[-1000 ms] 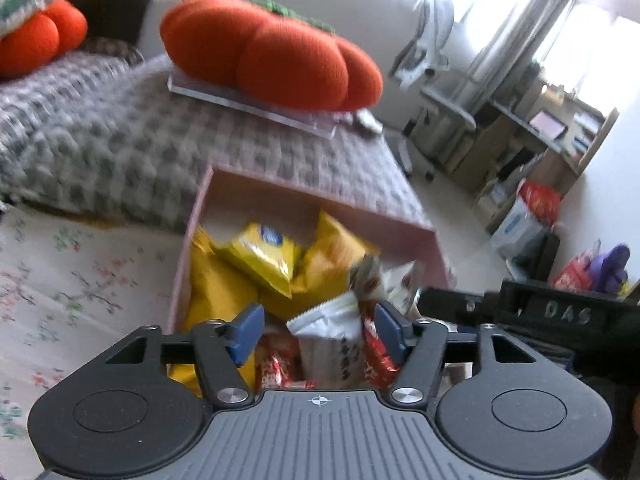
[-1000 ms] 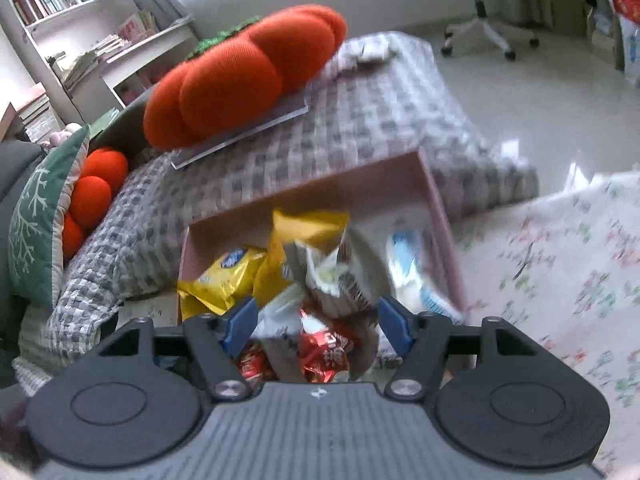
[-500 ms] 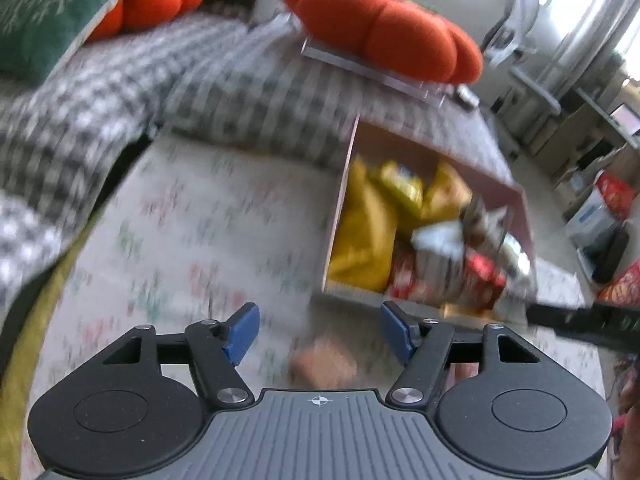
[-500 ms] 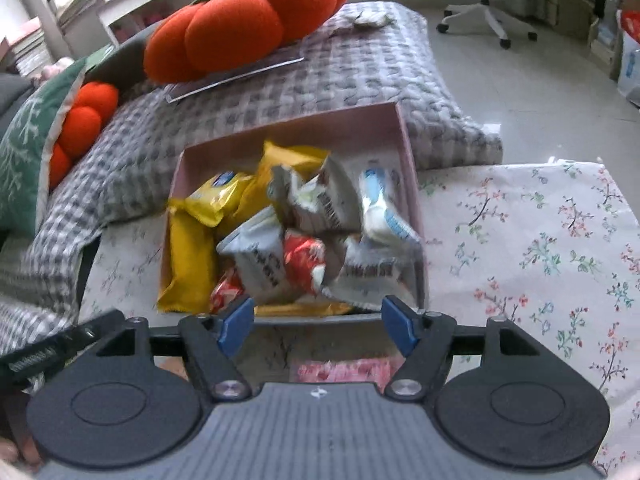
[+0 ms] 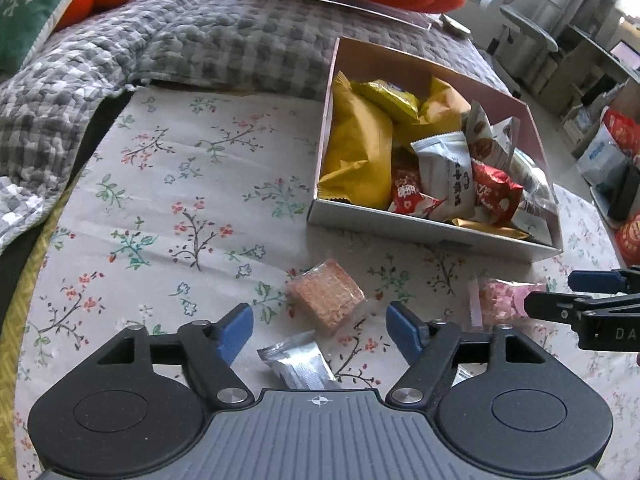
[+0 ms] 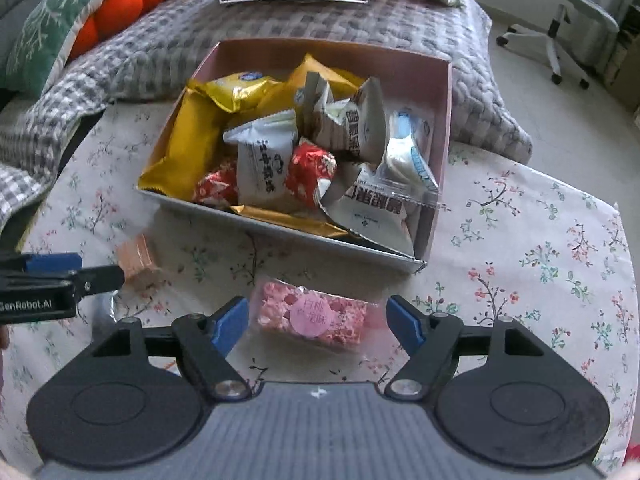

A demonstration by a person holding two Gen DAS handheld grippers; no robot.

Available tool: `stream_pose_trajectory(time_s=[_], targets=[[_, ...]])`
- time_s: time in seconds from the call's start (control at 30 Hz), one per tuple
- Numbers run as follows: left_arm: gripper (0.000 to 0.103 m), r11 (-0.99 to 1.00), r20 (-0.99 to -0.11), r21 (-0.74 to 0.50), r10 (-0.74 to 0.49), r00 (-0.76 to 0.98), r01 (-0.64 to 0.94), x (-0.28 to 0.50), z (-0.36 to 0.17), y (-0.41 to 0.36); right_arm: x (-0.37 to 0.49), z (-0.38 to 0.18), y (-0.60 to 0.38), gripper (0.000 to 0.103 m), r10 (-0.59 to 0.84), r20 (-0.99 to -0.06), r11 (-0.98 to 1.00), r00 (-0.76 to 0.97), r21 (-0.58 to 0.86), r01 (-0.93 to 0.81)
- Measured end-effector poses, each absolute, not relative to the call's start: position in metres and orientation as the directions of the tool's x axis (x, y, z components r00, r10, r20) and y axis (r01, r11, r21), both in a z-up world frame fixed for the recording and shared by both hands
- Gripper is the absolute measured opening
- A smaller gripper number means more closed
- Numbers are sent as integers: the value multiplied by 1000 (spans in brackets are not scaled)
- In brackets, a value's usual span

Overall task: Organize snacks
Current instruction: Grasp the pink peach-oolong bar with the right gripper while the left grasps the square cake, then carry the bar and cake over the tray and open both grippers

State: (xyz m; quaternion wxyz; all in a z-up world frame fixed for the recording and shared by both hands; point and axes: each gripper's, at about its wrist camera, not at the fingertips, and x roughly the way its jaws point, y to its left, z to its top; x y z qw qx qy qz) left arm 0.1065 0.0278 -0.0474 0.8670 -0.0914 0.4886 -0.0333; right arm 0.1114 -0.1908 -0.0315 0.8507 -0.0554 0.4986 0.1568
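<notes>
home living room | checked blanket (image 5: 224, 36) | orange cushions (image 6: 120, 4) | desk chair (image 6: 580, 20)

I count one box (image 6: 440, 92) of snacks. Three wrapped snacks lie outside it: pink (image 6: 312, 316), tan (image 5: 326, 300), silver (image 5: 298, 364).

We have drawn both grippers back from over the snack box (image 5: 436, 236) and tipped them down toward the floral cloth. The left gripper (image 5: 320, 326), jaws just opened wider, now frames an orange-brown snack (image 5: 326, 300). The right gripper (image 6: 316, 322), also just widened, frames a pink snack (image 6: 312, 316), untouched.
</notes>
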Motion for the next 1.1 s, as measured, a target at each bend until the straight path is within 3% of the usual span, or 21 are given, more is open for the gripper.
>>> stream_pose_trajectory(time_s=[0.23, 0.33, 0.63, 0.7, 0.77, 0.8, 0.9, 1.1], targets=[[82, 983, -852, -182, -146, 503, -22, 119, -59, 27, 117, -46, -190, 91, 237, -876, 952, 421, 124, -279], [88, 984, -845, -175, -140, 517, -19, 124, -59, 28, 122, -56, -189, 92, 208, -891, 965, 404, 120, -234], [93, 995, -841, -39, -80, 535, 87, 130, -69, 10, 125, -68, -184, 97, 166, -897, 979, 409, 101, -176], [83, 991, -835, 22, -53, 547, 131, 130, -77, 2, 126, -72, -183, 93, 160, -897, 982, 412, 100, -162], [38, 990, -831, 23, -59, 554, 141, 130, -78, 2, 129, -76, -183, 76, 166, -905, 982, 392, 115, -151], [38, 992, -835, 17, -55, 548, 127, 131, -76, 4, 131, -73, -184, 67, 170, -903, 982, 394, 122, -144], [37, 993, -837, -64, -110, 536, 104, 131, -70, 11, 131, -57, -187, 66, 249, -894, 968, 373, 220, -119], [37, 988, -840, -134, -154, 520, 76, 124, -61, 19, 124, -49, -181, 66, 240, -904, 968, 353, 193, -162]])
